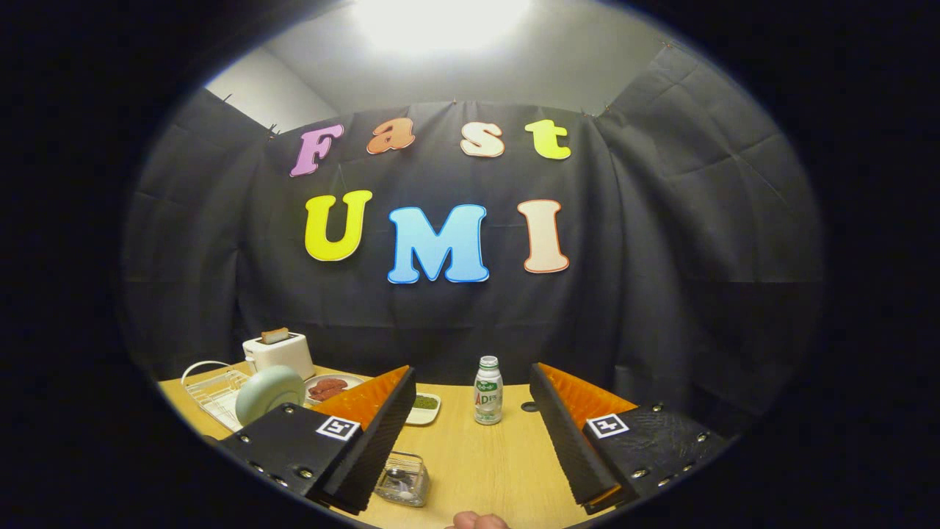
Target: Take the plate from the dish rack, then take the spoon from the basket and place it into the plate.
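Note:
A pale green plate (269, 394) stands on edge in the white wire dish rack (213, 393), to the left of and beyond the left finger. A small clear basket (403, 478) sits on the wooden table (485, 463) close beside the left finger, with what looks like a spoon (396, 481) lying in it. My gripper (470, 433) is open above the table, with nothing between its fingers. The left finger hides part of the rack and plate.
A white toaster (279, 353) with a slice in it stands behind the rack. A plate of reddish food (332, 387) and a small dish of green food (424, 406) lie beyond the left finger. A small white bottle (488, 391) stands ahead between the fingers. A fingertip (477, 521) shows at the table's near edge.

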The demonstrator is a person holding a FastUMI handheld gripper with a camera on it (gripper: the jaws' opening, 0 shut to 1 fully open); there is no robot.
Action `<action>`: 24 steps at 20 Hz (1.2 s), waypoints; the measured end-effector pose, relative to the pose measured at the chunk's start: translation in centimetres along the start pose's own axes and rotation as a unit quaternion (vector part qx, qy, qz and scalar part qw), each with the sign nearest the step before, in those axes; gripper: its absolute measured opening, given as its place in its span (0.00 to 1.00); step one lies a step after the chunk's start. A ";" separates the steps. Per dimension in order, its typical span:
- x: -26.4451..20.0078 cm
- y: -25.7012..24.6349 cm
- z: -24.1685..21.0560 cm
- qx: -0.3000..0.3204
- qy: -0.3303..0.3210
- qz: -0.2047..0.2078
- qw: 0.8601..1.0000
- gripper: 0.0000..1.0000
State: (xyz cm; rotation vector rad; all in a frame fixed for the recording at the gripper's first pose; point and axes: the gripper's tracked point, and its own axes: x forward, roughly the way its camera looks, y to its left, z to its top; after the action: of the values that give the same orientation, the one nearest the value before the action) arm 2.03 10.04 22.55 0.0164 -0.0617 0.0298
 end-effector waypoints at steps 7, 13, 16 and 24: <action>1.4 10.1 0.9 0.018 0.074 0.030 0.997 0.96; 4.6 18.4 -2.9 0.032 0.209 0.092 0.973 0.97; 5.5 20.9 -4.1 0.032 0.234 0.103 0.966 0.97; 7.3 25.8 -9.4 0.041 0.387 0.093 0.917 0.96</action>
State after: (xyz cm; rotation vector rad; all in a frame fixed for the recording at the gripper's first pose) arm 9.15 36.17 13.99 0.0826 0.7339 0.2276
